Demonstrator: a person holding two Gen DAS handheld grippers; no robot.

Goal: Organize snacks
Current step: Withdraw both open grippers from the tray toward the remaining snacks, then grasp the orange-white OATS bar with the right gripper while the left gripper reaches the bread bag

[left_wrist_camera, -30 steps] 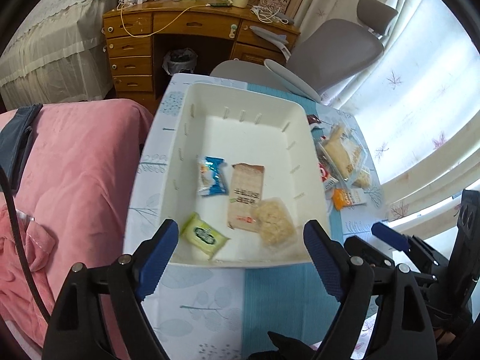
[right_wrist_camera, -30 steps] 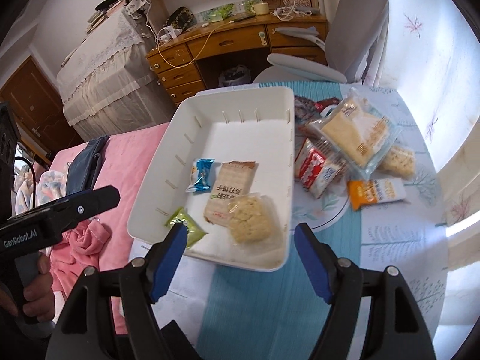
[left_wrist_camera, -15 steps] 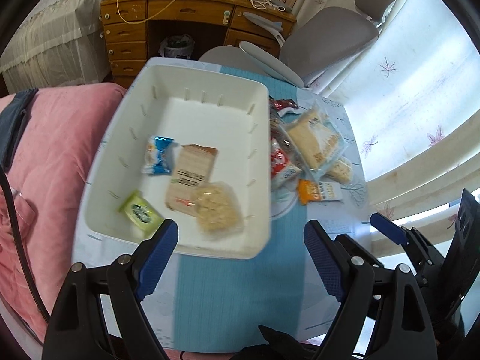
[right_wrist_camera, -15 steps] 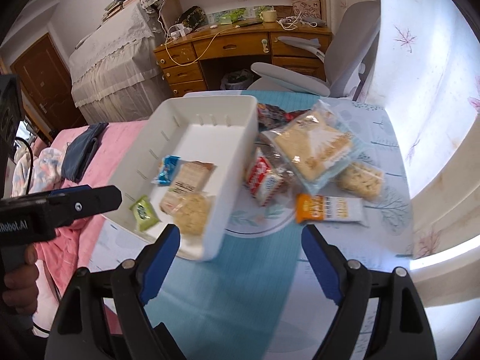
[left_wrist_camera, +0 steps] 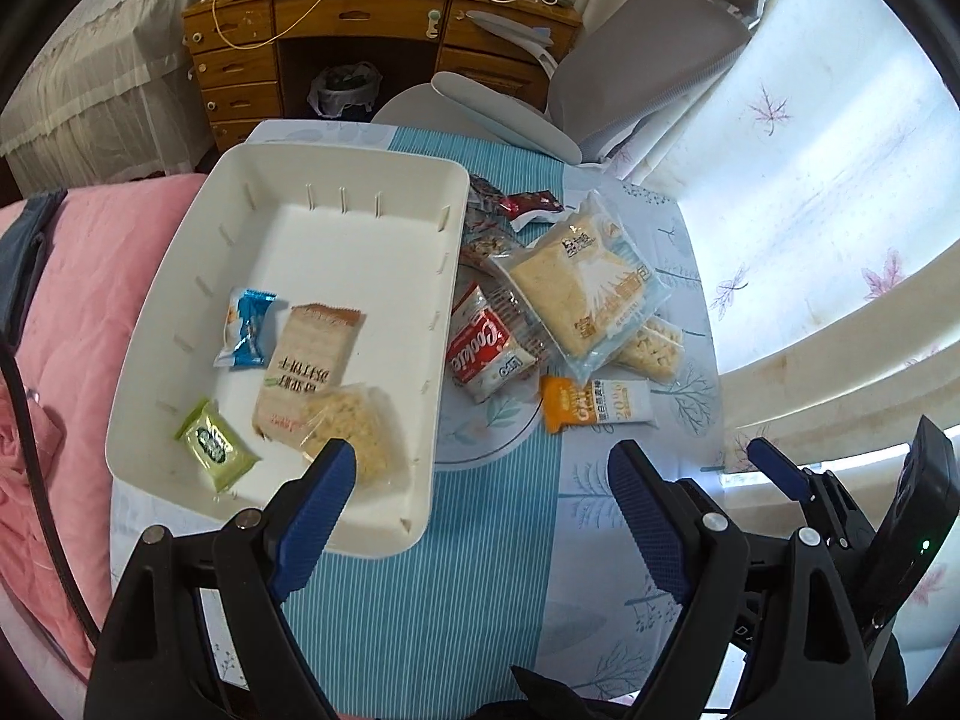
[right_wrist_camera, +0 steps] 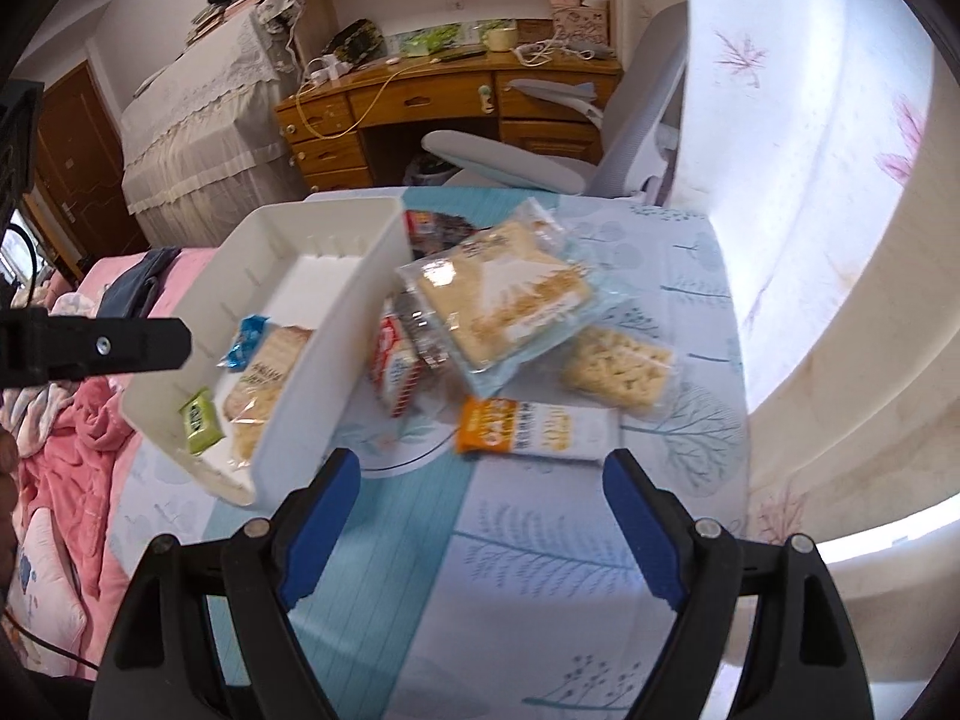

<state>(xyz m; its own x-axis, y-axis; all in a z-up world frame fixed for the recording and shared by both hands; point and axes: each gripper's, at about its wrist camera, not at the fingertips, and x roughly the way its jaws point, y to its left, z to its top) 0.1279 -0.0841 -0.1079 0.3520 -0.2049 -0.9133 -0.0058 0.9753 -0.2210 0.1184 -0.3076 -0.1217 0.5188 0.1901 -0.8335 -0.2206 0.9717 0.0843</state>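
Snacks lie heaped right of the white bin (left_wrist_camera: 180, 324): an orange oat bar (right_wrist_camera: 534, 433) sits lower centre. Four packets lie inside the bin. Left gripper (left_wrist_camera: 480, 516) and right gripper (right_wrist_camera: 480, 528) are both spread, empty.

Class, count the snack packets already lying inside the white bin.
4 in the white bin: blue candy, beige cracker packet, clear rice-puff packet overlapping it, green packet at the near corner. None seems hidden.
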